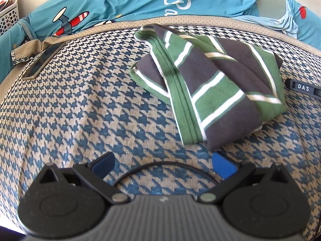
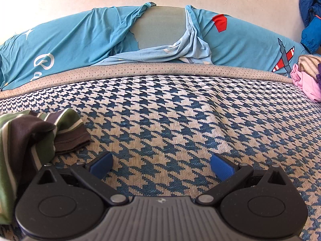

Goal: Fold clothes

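A green, dark brown and white striped garment (image 1: 210, 84) lies folded into a compact bundle on the houndstooth mattress (image 1: 80, 110). My left gripper (image 1: 163, 165) is open and empty, just short of the bundle's near edge. In the right wrist view the same garment (image 2: 34, 140) lies at the left edge, with one dark sleeve end on the mattress (image 2: 180, 120). My right gripper (image 2: 161, 166) is open and empty, to the right of the garment. The tip of my right gripper (image 1: 303, 89) shows at the right edge of the left wrist view.
A blue printed sheet (image 1: 124, 2) over cushions lines the far side against the wall. A phone (image 1: 43, 61) lies at the mattress's left rim. A white basket (image 1: 9, 14) stands far left. Pink and beige clothes (image 2: 307, 76) are piled at the right, with a blue jacket (image 2: 311, 20) above.
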Available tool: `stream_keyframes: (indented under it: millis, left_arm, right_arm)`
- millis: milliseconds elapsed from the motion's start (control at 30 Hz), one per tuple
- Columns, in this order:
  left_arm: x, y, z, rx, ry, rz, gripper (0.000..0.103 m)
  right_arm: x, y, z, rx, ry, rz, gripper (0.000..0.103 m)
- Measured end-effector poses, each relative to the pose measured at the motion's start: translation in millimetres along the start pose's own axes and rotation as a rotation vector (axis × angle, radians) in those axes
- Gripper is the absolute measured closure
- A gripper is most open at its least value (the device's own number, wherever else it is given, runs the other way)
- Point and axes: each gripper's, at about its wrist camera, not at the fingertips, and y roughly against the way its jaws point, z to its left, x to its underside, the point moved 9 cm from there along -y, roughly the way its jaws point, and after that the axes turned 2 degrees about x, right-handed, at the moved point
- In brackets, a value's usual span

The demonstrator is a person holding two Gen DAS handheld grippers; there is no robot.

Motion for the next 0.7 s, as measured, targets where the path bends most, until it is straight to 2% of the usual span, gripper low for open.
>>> stream_keyframes:
  millis: [300, 500, 600, 700]
  left_arm:
    - [-10.5, 13.7, -0.3, -0.001, -0.003, -0.025, 0.000]
    - [-9.2, 12.0, -10.2, 0.013, -0.005, -0.004, 0.000]
    - [-10.2, 10.7, -18.2, 0.009, -0.026, 0.025, 0.000]
    - [-21.6, 18.5, -28.0, 0.017, -0.084, 0.016, 0.000]
  right_arm:
    - [0.8, 0.2, -0.2, 0.000, 0.000, 0.000, 0.000]
    - [1.6, 0.2, 0.1, 0.001, 0.001, 0.000, 0.000]
    - [2.1, 0.6, -0.2, 0.000, 0.000, -0.001, 0.000]
    - [2.2, 0.0, -0.1, 0.000, -0.001, -0.002, 0.000]
